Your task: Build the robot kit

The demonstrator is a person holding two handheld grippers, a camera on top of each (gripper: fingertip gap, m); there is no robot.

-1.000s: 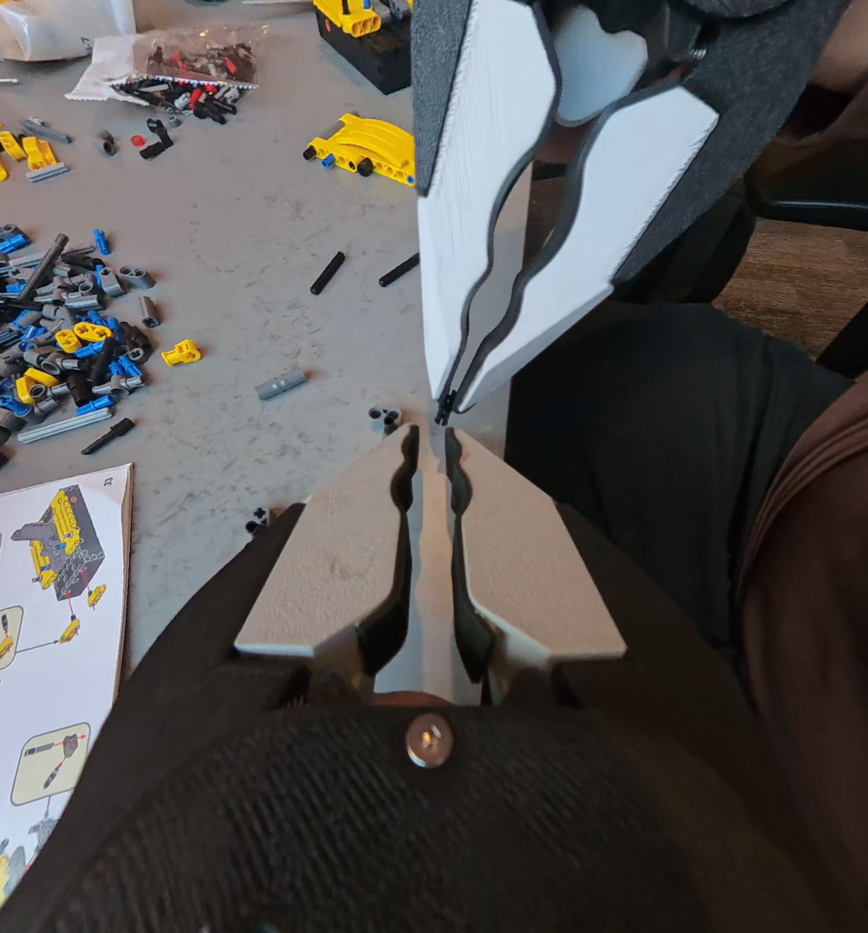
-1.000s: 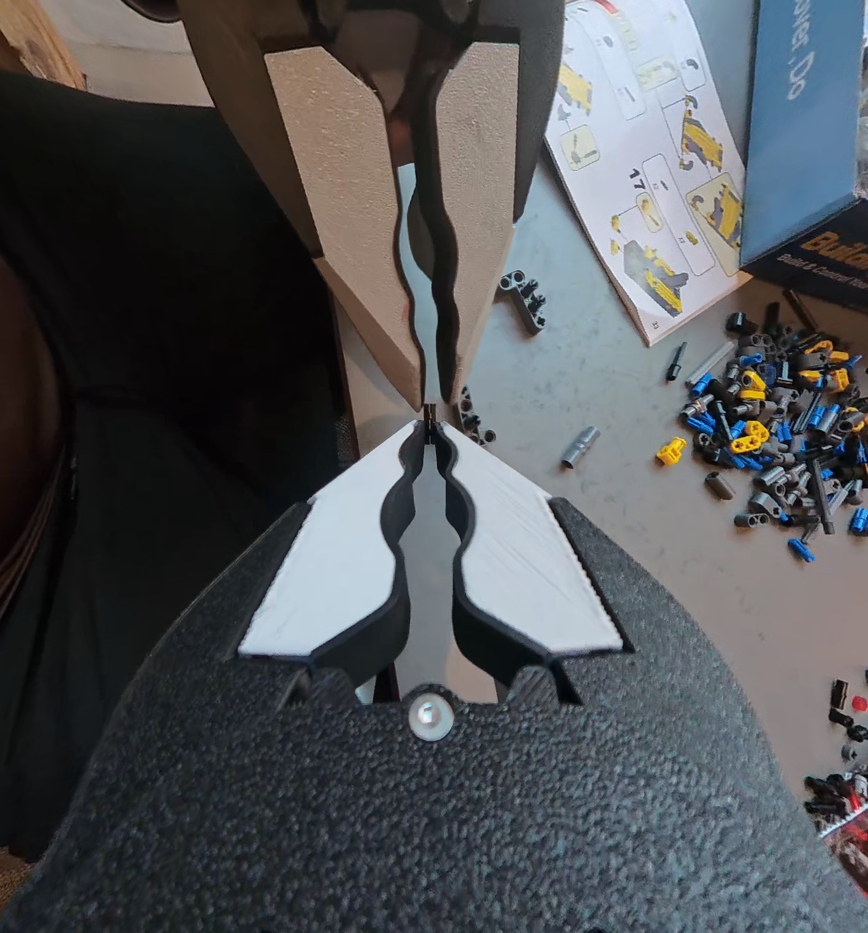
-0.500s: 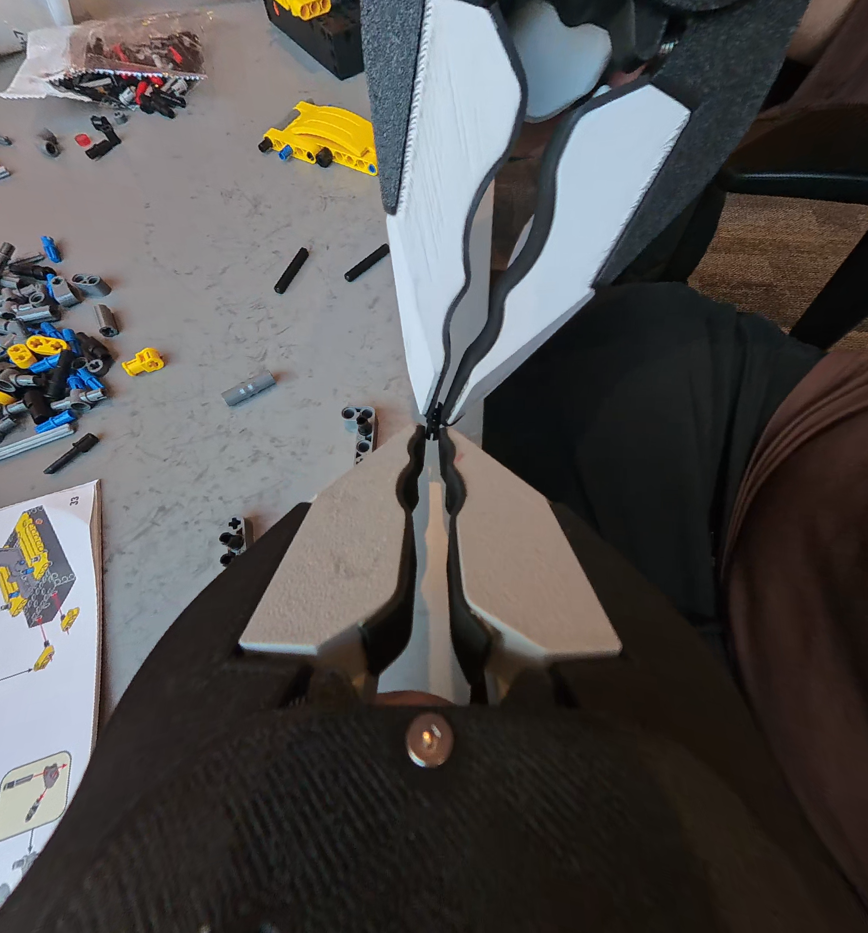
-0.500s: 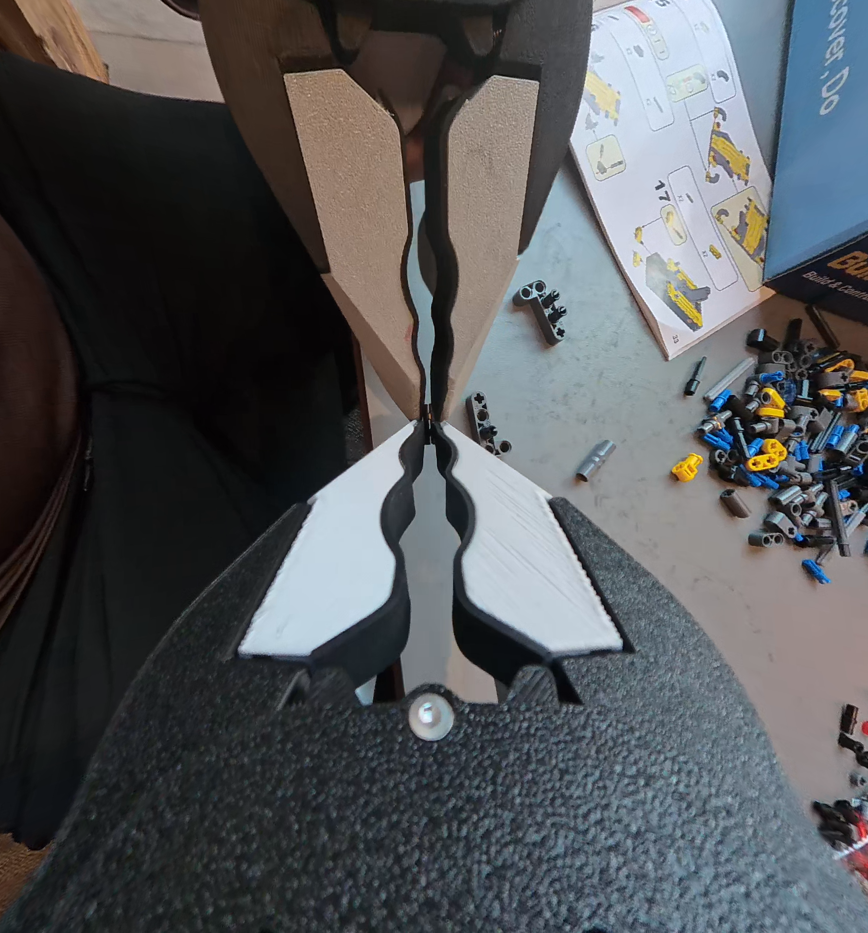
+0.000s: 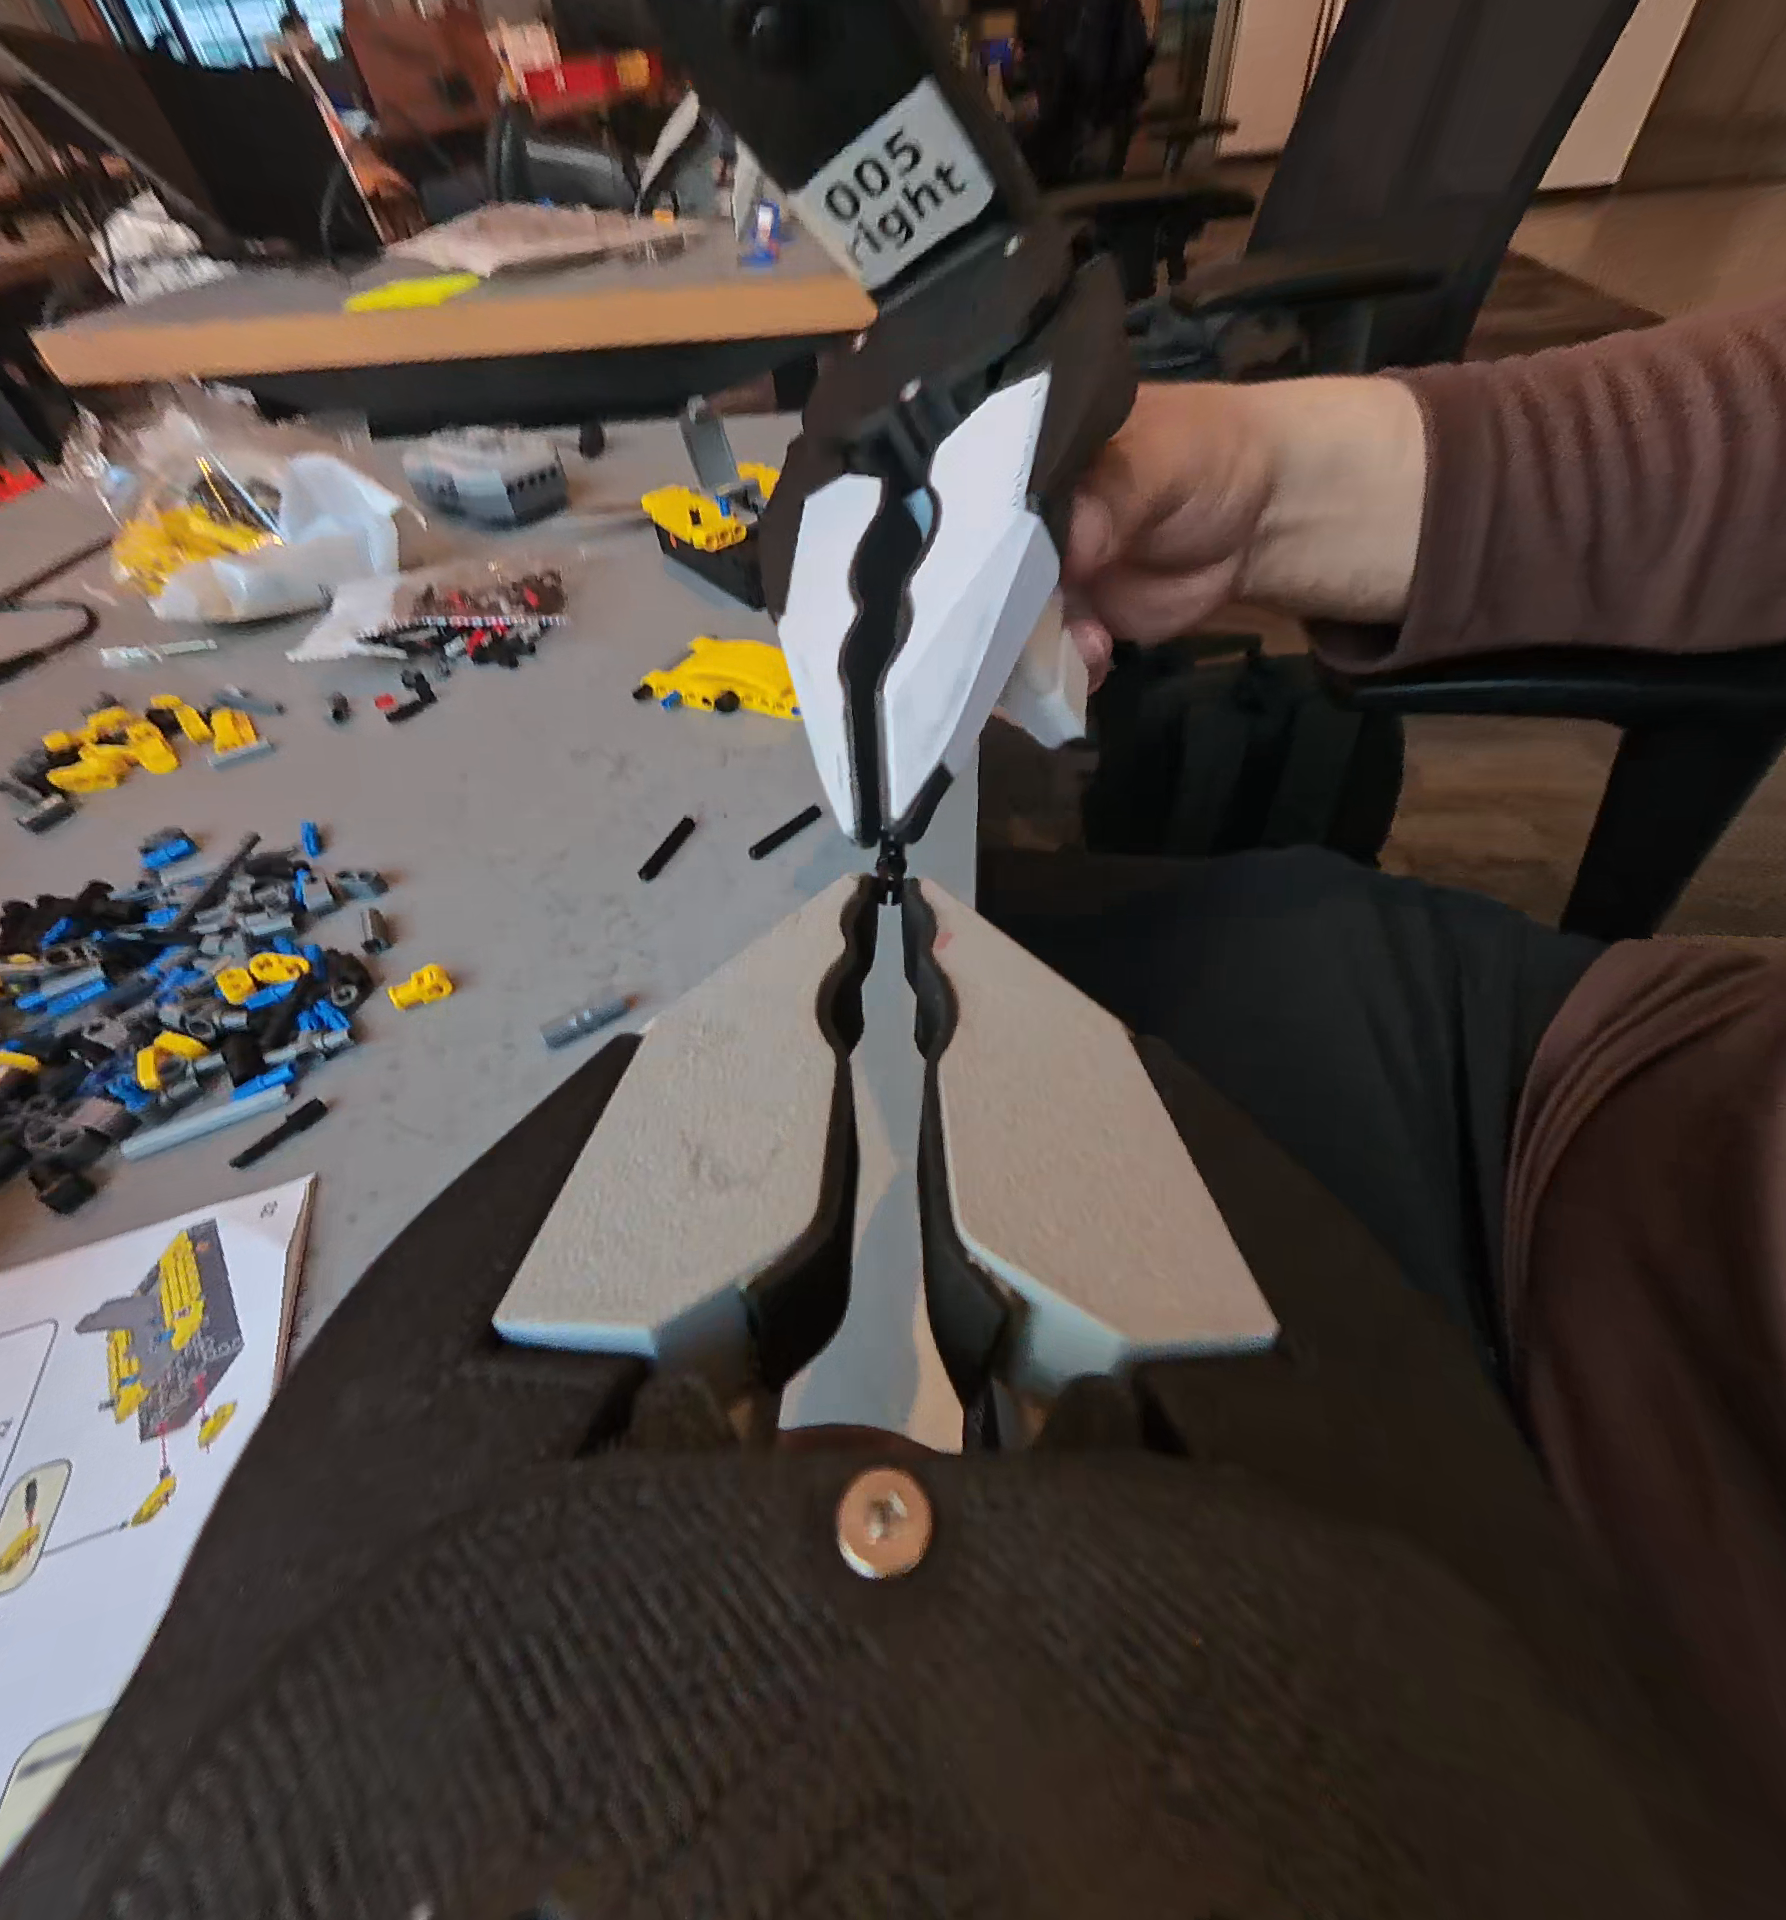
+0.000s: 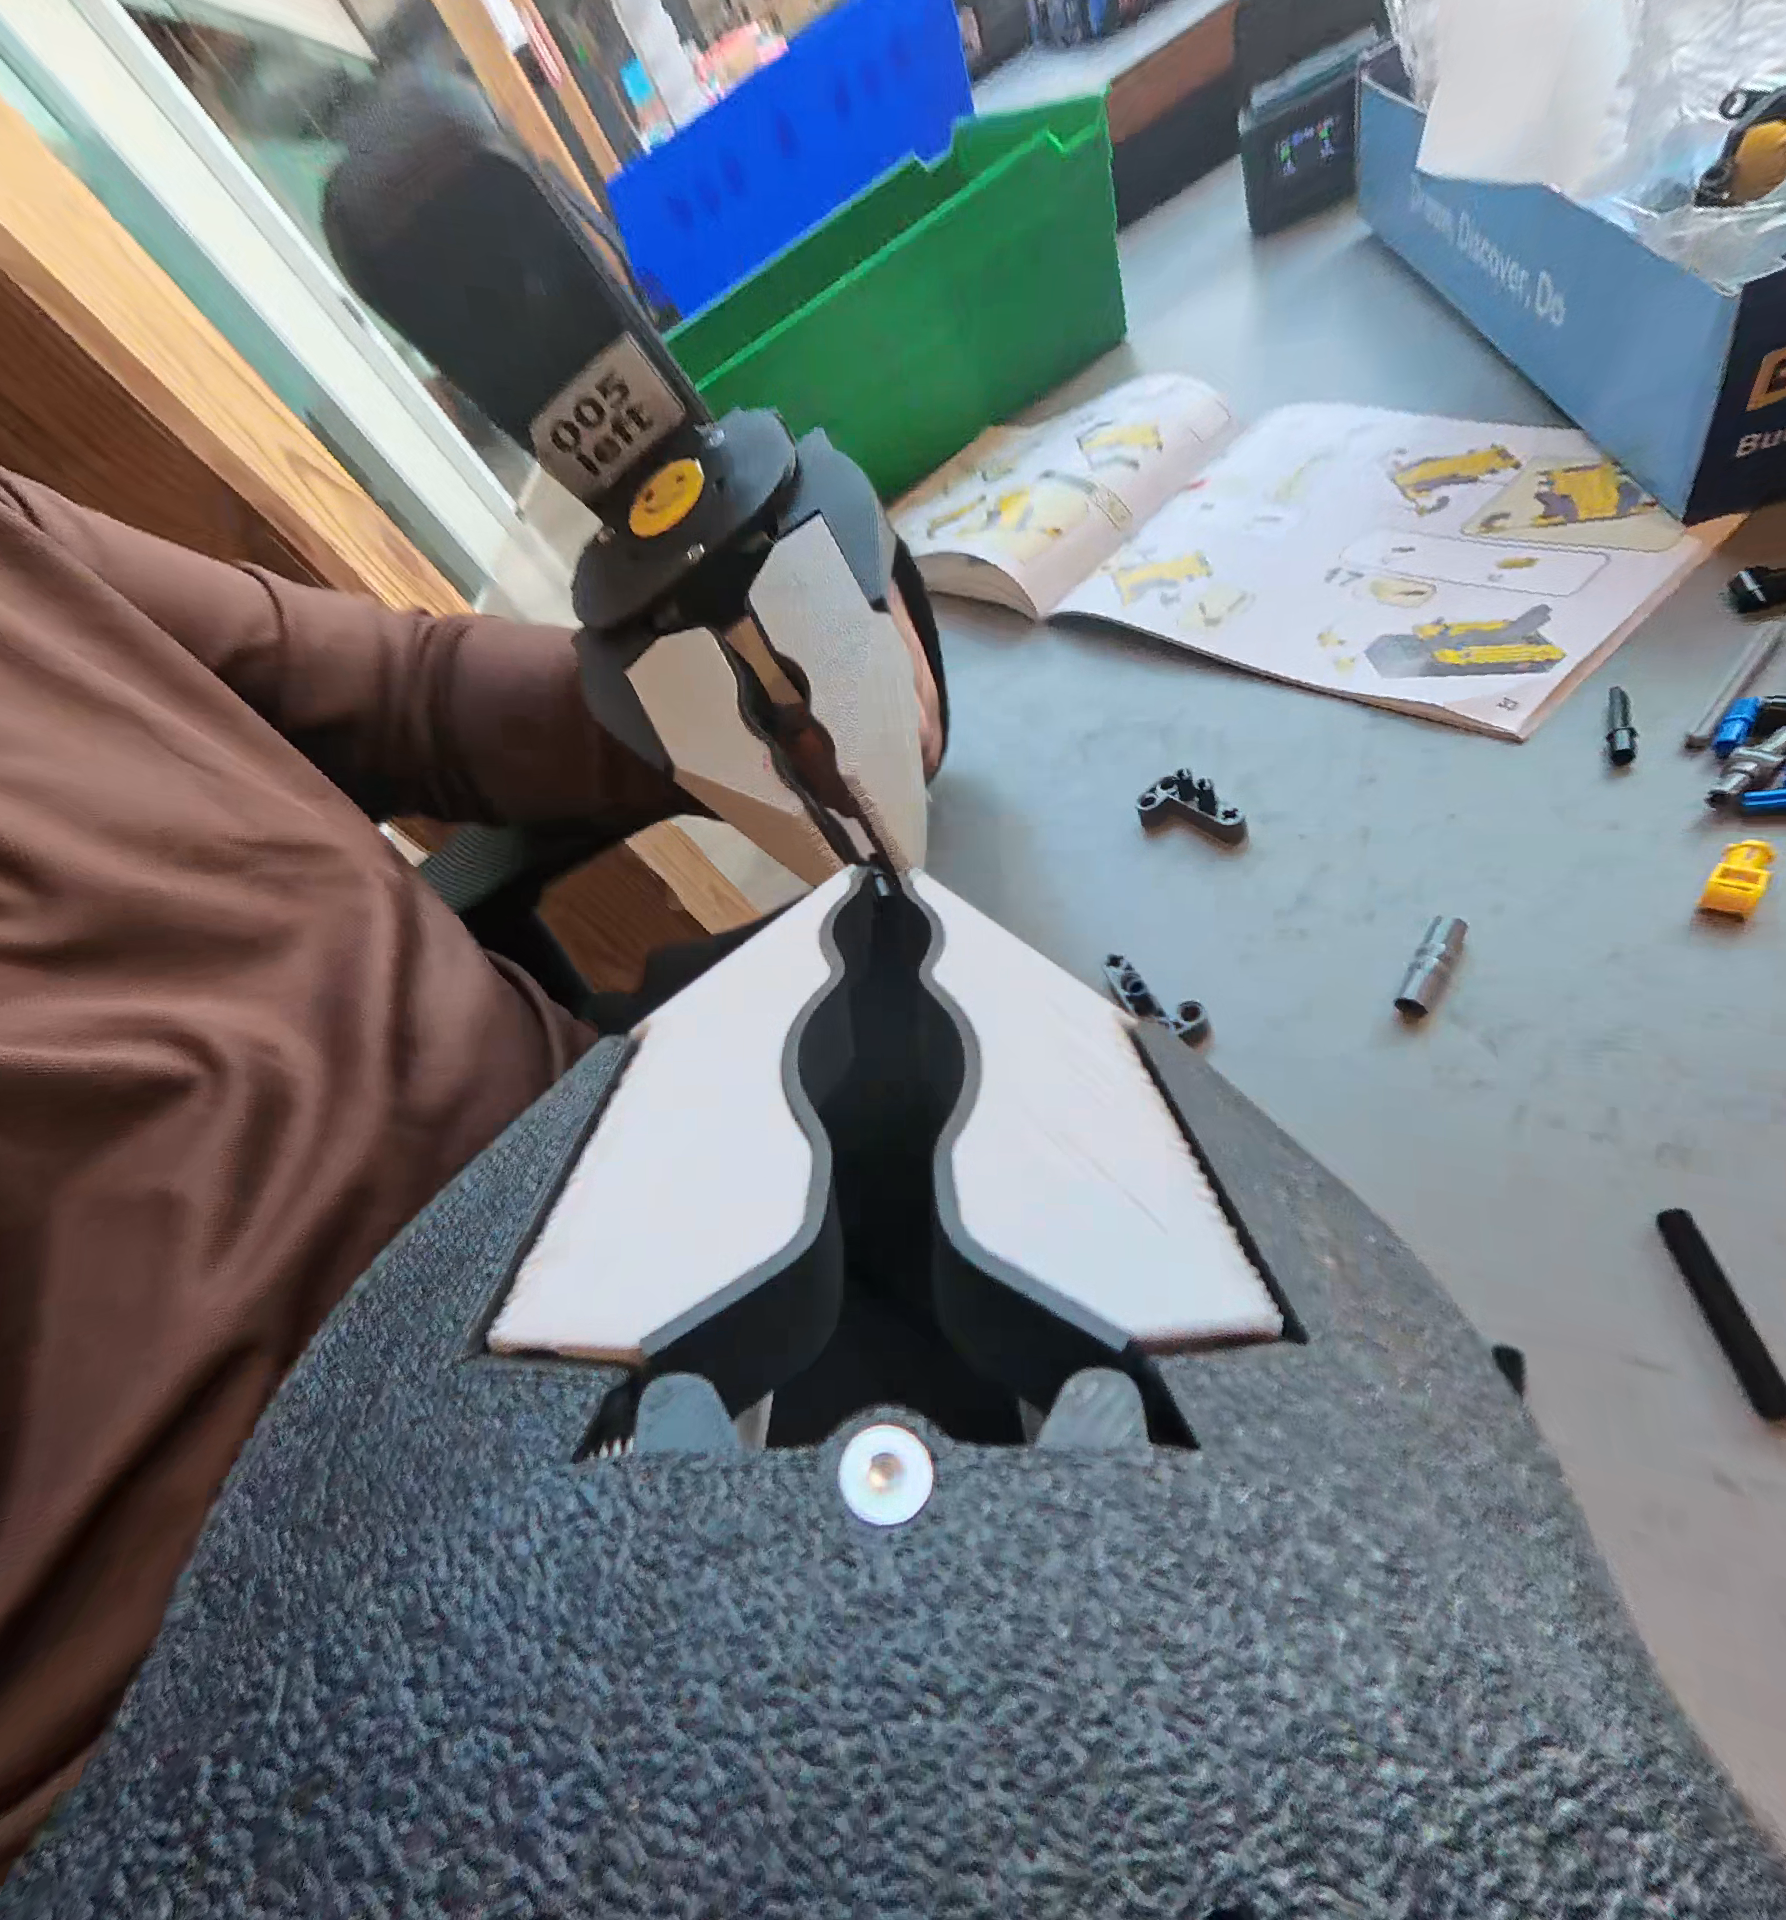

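My left gripper (image 5: 887,902) is pinched nearly closed on one end of a tiny black pin (image 5: 887,871), and my right gripper (image 6: 881,885) meets it tip to tip, its 2 white fingers (image 6: 1065,1132) narrowed onto the other end of the same pin. Both tools are held up in the air, just off the edge of the grey table (image 5: 515,790), over my dark lap. Down on the table lie a small grey sleeve (image 6: 1429,966), 2 black angled beams (image 6: 1192,802), a yellow connector (image 6: 1739,879) and a long black axle (image 6: 1726,1328). Farther out are a heap of blue, yellow and black parts (image 5: 141,997), the open instruction booklet (image 6: 1315,561), a blue box (image 6: 1554,312) and a green bin (image 6: 920,301).
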